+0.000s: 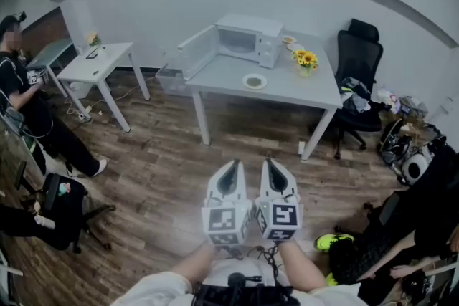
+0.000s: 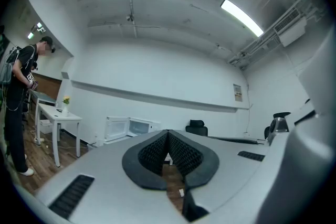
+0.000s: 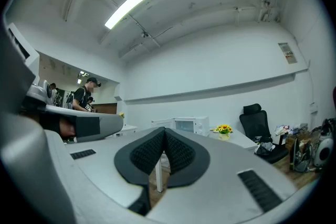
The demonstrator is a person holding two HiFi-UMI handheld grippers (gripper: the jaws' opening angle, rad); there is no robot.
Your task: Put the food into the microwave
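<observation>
A white microwave [image 1: 247, 40] stands at the back of a grey table [image 1: 287, 88], its door [image 1: 198, 51] swung open to the left. A plate of food [image 1: 254, 82] lies on the table in front of it. My left gripper [image 1: 231, 170] and right gripper [image 1: 271, 167] are held side by side low in the head view, well short of the table, both shut and empty. The microwave [image 2: 128, 127] shows small in the left gripper view beyond the left gripper [image 2: 168, 134]. In the right gripper view the microwave [image 3: 190, 124] stands just past the right gripper [image 3: 164, 130].
Sunflowers in a pot [image 1: 306, 60] and small dishes [image 1: 290, 44] stand right of the microwave. A black office chair [image 1: 358, 75] is at the table's right, a small white table [image 1: 100, 61] at left. A person [image 1: 29, 107] stands far left; another person's legs [image 1: 380, 240] are at lower right. Wooden floor [image 1: 158, 175] lies between.
</observation>
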